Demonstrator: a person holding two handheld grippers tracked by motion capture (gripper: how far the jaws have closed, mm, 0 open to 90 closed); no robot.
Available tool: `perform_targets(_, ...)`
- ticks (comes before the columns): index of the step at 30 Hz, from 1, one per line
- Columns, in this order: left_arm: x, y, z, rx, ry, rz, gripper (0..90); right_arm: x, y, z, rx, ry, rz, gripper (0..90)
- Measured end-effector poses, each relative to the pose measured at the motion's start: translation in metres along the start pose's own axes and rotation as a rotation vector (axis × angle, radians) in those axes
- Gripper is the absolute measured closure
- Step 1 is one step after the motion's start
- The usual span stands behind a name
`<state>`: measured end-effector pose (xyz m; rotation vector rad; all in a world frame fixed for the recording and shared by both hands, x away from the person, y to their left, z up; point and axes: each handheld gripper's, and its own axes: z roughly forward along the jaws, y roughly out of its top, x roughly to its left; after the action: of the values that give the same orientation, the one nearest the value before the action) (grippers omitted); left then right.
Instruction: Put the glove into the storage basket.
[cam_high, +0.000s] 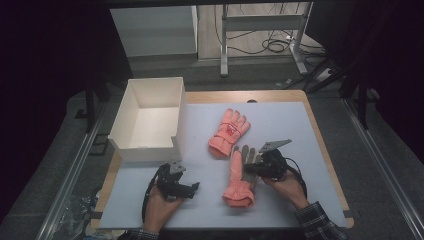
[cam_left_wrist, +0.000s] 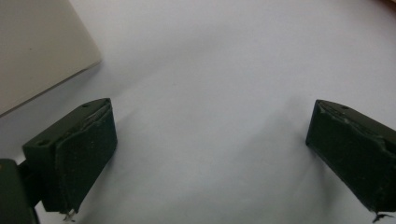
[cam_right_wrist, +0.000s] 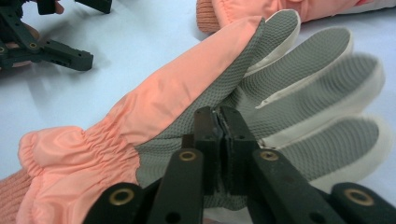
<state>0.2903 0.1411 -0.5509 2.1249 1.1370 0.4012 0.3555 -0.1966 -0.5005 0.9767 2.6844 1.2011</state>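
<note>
Two pink gloves lie on the white mat (cam_high: 300, 150). The nearer glove (cam_high: 239, 182) is palm up, its grey textured palm (cam_right_wrist: 280, 93) and pink cuff towards me. My right gripper (cam_high: 248, 170) comes in from the right over its palm. In the right gripper view the jaws (cam_right_wrist: 219, 116) stand pressed together, pinching the grey palm fabric. The other glove (cam_high: 230, 131) lies back up, just beyond it, and its cuff (cam_right_wrist: 261, 9) shows at the top of that view. My left gripper (cam_high: 192, 191) rests low on the mat to the left, open (cam_left_wrist: 210, 144), with bare mat between its fingers.
A white open-topped box (cam_high: 150, 150) stands at the back left of the mat, and its corner (cam_left_wrist: 37, 46) is close to the left gripper. The mat lies on a wooden table whose edge (cam_high: 320, 135) shows at the right. Cables and frame legs are on the floor behind.
</note>
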Motion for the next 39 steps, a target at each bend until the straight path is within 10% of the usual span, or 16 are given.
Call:
perform_targets(24,0.0,0.0,0.0,0.0,-0.001,0.0,2.2,-0.018,0.036,-0.014,-0.064,-0.117,-0.035,64.3)
perform_targets(39,0.0,0.0,0.0,-0.001,-0.002,-0.003,2.2,-0.033,0.077,0.012,-0.078,-0.166,-0.087,60.1)
